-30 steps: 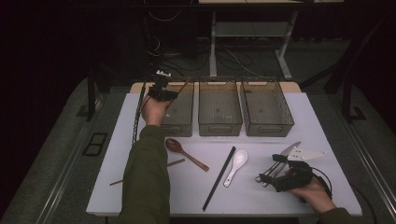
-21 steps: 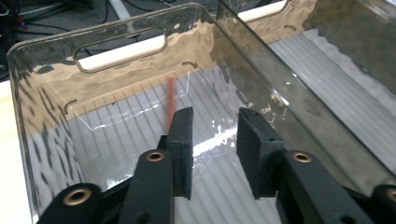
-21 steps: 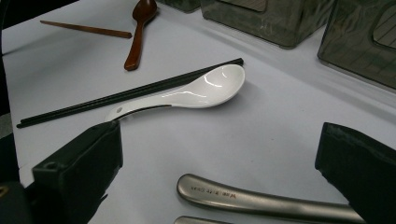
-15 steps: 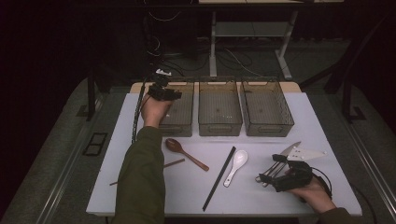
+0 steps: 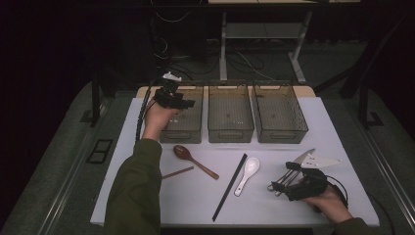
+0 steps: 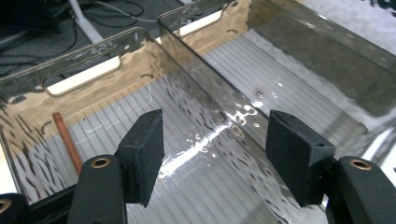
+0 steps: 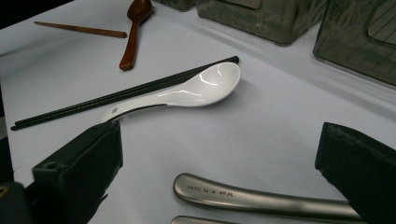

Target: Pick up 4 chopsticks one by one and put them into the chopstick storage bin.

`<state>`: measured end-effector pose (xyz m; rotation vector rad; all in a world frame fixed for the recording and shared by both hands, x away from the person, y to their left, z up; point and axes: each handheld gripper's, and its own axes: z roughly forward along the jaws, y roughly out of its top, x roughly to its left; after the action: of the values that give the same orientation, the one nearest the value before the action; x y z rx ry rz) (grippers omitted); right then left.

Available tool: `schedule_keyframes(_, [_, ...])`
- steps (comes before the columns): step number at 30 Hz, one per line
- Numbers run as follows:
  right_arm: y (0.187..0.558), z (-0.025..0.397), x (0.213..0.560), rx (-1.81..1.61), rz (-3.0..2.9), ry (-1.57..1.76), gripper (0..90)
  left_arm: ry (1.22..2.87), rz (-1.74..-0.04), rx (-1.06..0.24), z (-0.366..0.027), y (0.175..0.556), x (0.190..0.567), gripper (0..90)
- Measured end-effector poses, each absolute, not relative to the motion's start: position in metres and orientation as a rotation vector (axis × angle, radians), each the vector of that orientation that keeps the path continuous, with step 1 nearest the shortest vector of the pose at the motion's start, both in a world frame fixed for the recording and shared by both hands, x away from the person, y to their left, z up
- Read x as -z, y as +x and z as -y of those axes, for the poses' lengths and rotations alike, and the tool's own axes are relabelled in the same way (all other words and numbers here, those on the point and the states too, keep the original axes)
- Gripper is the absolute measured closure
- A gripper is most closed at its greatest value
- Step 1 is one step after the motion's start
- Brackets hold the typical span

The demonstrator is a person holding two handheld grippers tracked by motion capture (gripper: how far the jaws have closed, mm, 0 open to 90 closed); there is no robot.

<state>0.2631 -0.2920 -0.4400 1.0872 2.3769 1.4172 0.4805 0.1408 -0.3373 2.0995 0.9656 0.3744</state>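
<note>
Dark room, white desk (image 5: 147, 196) with three clear bins along the far edge. Left gripper (image 5: 171, 93) is hovering over the left bin (image 5: 183, 128), fingers (image 6: 142, 154) spread and empty; a brown chopstick (image 6: 67, 142) is lying inside that bin. Looks like a sorting drop just finishing. Right gripper (image 5: 298, 182) is sitting near right, fingers spread around metal cutlery handles (image 7: 261, 198), not pinching. Its next move is probably closing on those handles. Second brown chopstick (image 5: 177, 172), wooden spoon (image 5: 193, 159), black chopsticks (image 5: 230, 186), white spoon (image 5: 247, 174) are waiting mid-desk.
</note>
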Motion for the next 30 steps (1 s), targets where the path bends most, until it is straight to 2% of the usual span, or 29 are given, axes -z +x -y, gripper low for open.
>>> schedule_keyframes(8, [0.263, 0.292, 0.441, -1.443, -2.336, 1.122, 0.7, 2.143, -0.868, -0.358, -0.142, 0.450, 0.330, 32.2])
schedule_keyframes(13, [0.263, 0.290, 0.442, -1.441, -2.330, 1.123, 0.7, 2.114, -0.833, -0.338, -0.146, 0.428, 0.329, 30.2])
schedule_keyframes(30, [0.263, 0.290, 0.444, -1.400, -2.348, 1.107, 0.7, 2.098, -0.731, -0.312, -0.163, 0.365, 0.345, 24.1])
